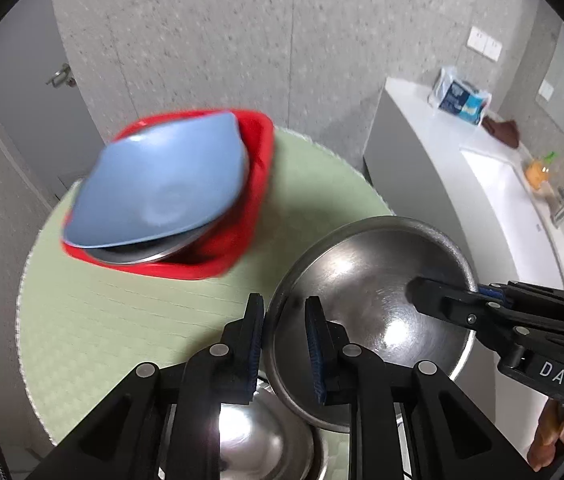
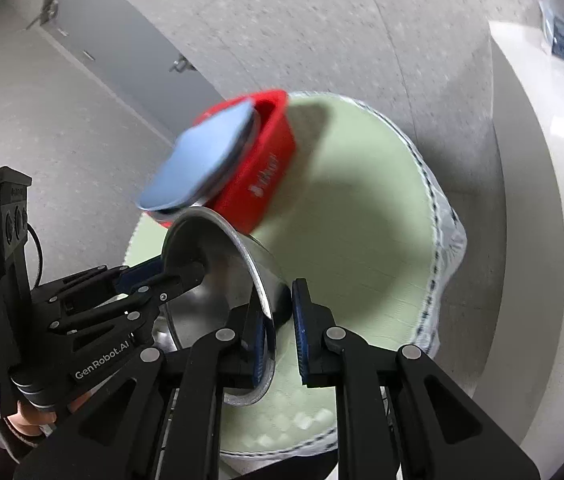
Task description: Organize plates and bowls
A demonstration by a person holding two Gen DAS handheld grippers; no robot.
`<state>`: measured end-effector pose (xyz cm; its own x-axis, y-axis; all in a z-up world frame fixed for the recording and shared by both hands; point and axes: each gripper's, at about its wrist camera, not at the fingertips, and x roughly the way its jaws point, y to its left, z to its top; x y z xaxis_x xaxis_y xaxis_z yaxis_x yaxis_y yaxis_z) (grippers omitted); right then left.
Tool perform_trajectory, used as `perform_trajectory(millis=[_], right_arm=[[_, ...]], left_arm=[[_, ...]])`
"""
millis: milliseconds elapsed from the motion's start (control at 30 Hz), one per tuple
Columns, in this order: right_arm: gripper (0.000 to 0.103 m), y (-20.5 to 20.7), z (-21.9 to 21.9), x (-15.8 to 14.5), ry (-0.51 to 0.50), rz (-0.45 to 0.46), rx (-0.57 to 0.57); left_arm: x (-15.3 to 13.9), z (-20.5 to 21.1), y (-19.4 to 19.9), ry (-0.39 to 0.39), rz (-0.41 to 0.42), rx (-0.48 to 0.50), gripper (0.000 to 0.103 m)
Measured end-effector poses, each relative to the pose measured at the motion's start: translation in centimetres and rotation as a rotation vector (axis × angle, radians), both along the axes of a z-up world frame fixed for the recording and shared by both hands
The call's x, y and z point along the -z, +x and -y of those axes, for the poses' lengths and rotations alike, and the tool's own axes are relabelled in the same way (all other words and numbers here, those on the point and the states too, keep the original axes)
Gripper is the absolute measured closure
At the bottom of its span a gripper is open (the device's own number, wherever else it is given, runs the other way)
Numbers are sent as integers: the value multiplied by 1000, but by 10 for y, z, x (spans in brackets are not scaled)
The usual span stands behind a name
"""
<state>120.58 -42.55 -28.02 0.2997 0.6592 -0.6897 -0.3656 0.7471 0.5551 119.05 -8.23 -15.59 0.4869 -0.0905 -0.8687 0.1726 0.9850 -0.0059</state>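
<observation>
Blue plate [image 1: 162, 184] and red bin [image 1: 258, 184] motion-blurred. Steel dish [image 1: 154, 250] under plate mostly hidden. Lower steel bowl [image 1: 258, 440] cut off by frame edge, partly hidden behind left claw [image 1: 284, 344].

Left gripper [image 1: 284, 346]: both fingers straddle the rim of a tilted steel bowl [image 1: 366, 292], one pad outside the wall, one inside; small gap to the metal on each side, grip not clearly closed. In the right wrist view it [image 2: 180, 274] enters from the left, one finger reaching inside the bowl's mouth.

Right gripper [image 2: 278, 332]: fingers either side of the same bowl's rim, left pad against the wall, right pad slightly off it. From the left wrist view it [image 1: 442, 294] comes in from the right, its tip over the bowl's rim.

Bare fingers [image 1: 558, 432] wrap the right handle; a hand [image 2: 30, 420] holds the left handle.
</observation>
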Motion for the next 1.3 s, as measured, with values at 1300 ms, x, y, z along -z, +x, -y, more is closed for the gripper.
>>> perform_trajectory(millis=[1300], right_arm=[[87, -88, -116, 13, -315, 64, 6]], left_arm=[[7, -129, -69, -113, -105, -18, 84]])
